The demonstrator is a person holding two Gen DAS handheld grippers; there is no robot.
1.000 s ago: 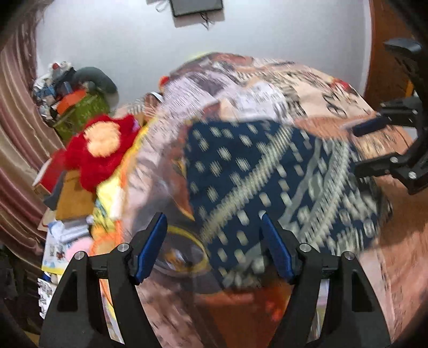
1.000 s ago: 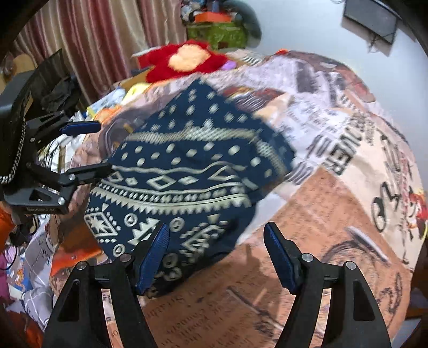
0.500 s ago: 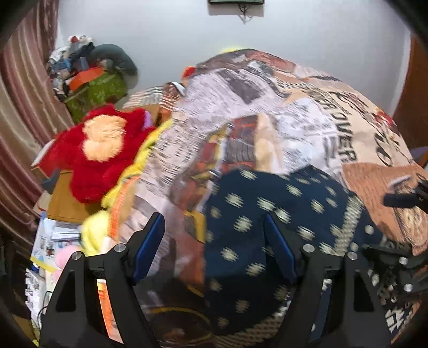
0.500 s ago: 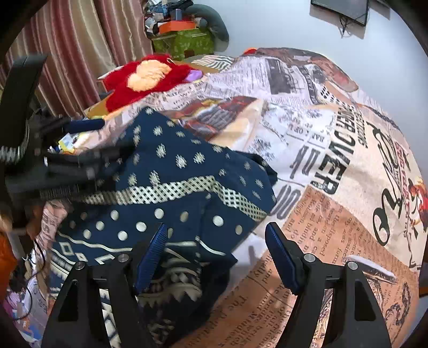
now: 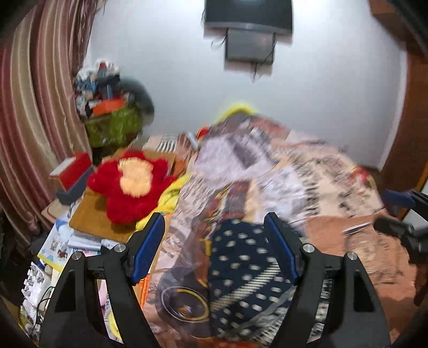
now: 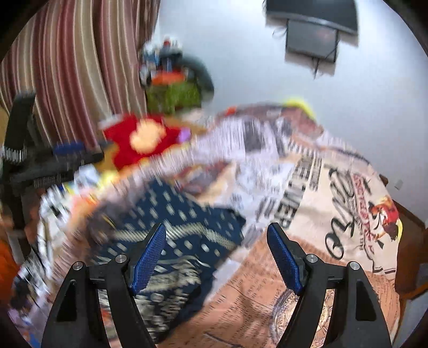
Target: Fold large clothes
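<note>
A navy garment with cream dots and patterned bands lies folded on the printed bedspread. It also shows in the right wrist view, low and left of centre. My left gripper is open and empty, raised above the garment. My right gripper is open and empty, above the garment's right edge. The right gripper appears at the right edge of the left wrist view. The left gripper appears at the left edge of the right wrist view. Both views are motion-blurred.
A red plush toy lies on a board left of the bed, with papers and boxes below it. A cluttered green bin stands by the striped curtain. A screen hangs on the white wall. Wooden furniture stands at the right.
Both grippers have lifted up and back from the garment, tilting toward the wall. The garment now sits lower in both views. Both stay open.
</note>
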